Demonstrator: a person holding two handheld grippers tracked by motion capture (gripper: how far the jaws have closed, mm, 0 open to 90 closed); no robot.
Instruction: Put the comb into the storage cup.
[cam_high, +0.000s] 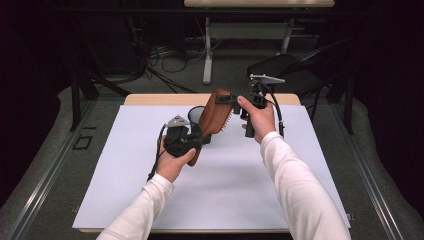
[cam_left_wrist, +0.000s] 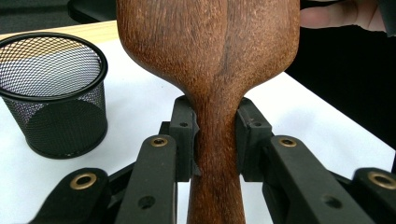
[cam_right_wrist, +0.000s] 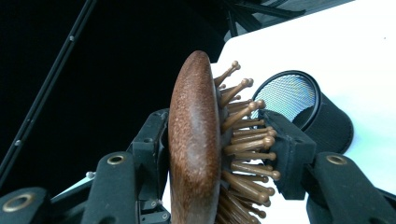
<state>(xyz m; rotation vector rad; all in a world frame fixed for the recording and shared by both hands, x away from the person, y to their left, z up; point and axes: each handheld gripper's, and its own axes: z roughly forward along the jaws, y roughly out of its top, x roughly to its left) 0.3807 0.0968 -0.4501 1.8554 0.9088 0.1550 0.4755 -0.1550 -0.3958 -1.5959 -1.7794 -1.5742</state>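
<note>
The wooden hairbrush (cam_high: 214, 116) is up off the table, held between the 2 grippers above the white mat (cam_high: 250, 180). The left gripper (cam_left_wrist: 215, 140) has its jaws narrowed onto the neck of the handle — in its own view both pads press the wood just below where the head widens. The right gripper (cam_right_wrist: 219, 154) has taken the head: one jaw lies against the smooth wooden back, the other presses on the tips of the bristles (cam_right_wrist: 247, 140), so the head is pinched front to back.

To me this looks like a handover, or a steadying with both hands, in mid-air, with the black mesh cup (cam_high: 196, 116) standing just behind and below the brush as the likely goal.

If the brush is meant for the cup, 1 grip has to let go first. I would judge the left should release the handle, so the right can tip the brush upright and lower it handle-first into the opening. The hold on the bristles is springy — the brush could twist once the other grip lets go.
</note>
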